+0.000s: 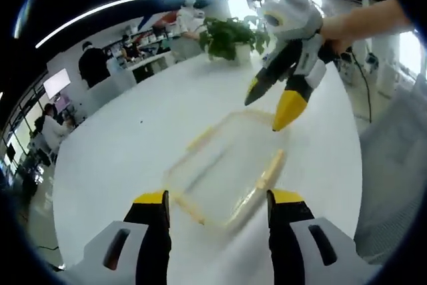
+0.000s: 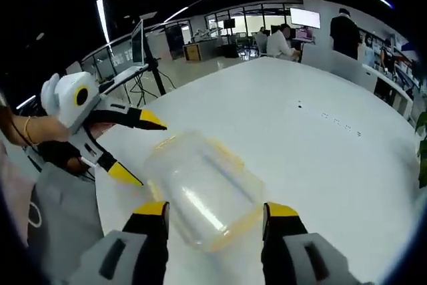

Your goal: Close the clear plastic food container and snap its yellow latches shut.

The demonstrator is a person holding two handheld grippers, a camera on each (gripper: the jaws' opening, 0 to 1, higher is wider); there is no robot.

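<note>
Clear plastic container (image 1: 227,168) flat on white counter (image 1: 120,158), just ahead of left tongs (image 1: 217,206), between their yellow tips. Left tongs wide, gripping nothing. Right tongs (image 1: 268,110) hover past far end of container, spread apart, empty, not touching it. In right gripper view, container (image 2: 203,188) sits just ahead of right tongs (image 2: 215,216); left tongs (image 2: 137,150) beside its far edge. Lid seems seated on top. Yellow latches (image 1: 270,171) along sides, probably still unsnapped; blur and glare hide latch state.
</note>
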